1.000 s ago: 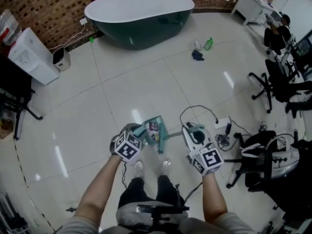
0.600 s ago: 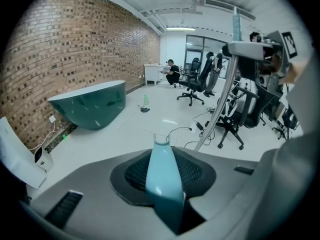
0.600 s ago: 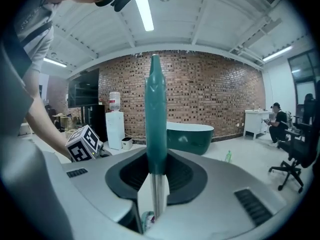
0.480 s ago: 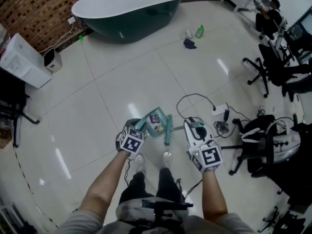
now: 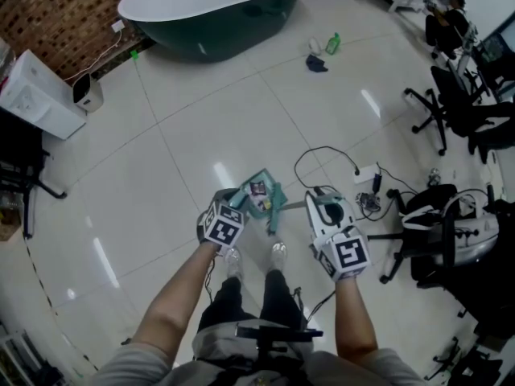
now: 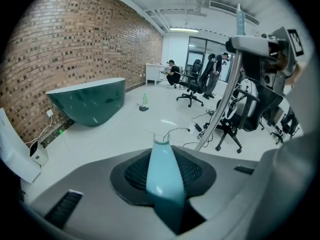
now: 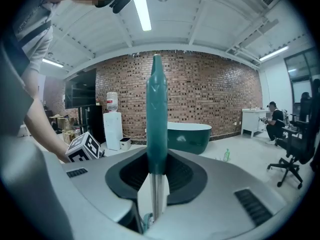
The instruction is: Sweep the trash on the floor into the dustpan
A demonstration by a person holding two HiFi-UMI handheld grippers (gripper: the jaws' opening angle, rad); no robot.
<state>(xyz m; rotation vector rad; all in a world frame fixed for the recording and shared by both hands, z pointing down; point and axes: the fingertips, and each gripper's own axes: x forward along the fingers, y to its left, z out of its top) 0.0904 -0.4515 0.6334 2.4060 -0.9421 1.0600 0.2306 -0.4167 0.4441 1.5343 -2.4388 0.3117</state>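
Note:
In the head view my left gripper [image 5: 228,207] is shut on the pale teal handle of the dustpan [image 5: 259,193], which is held just above the floor in front of my shoes. Small bits of trash [image 5: 256,188] lie in the pan. In the left gripper view the handle [image 6: 162,171] runs out between the shut jaws. My right gripper [image 5: 322,203] is shut on the broom; its teal head [image 5: 278,209] is beside the pan's right edge. In the right gripper view the teal grip [image 7: 156,114] and metal shaft [image 7: 153,199] stand upright between the jaws.
A dark green bathtub [image 5: 211,10] stands far ahead by the brick wall, with a white appliance [image 5: 36,95] at left. A green bottle [image 5: 331,43] and a dark cloth [image 5: 316,63] lie beyond. Cables and a power strip [image 5: 364,175] lie near right; office chairs [image 5: 451,111] crowd the right side.
My left gripper has sunk a little with the dustpan and rolled slightly. The right gripper still holds the broom in about the same place.

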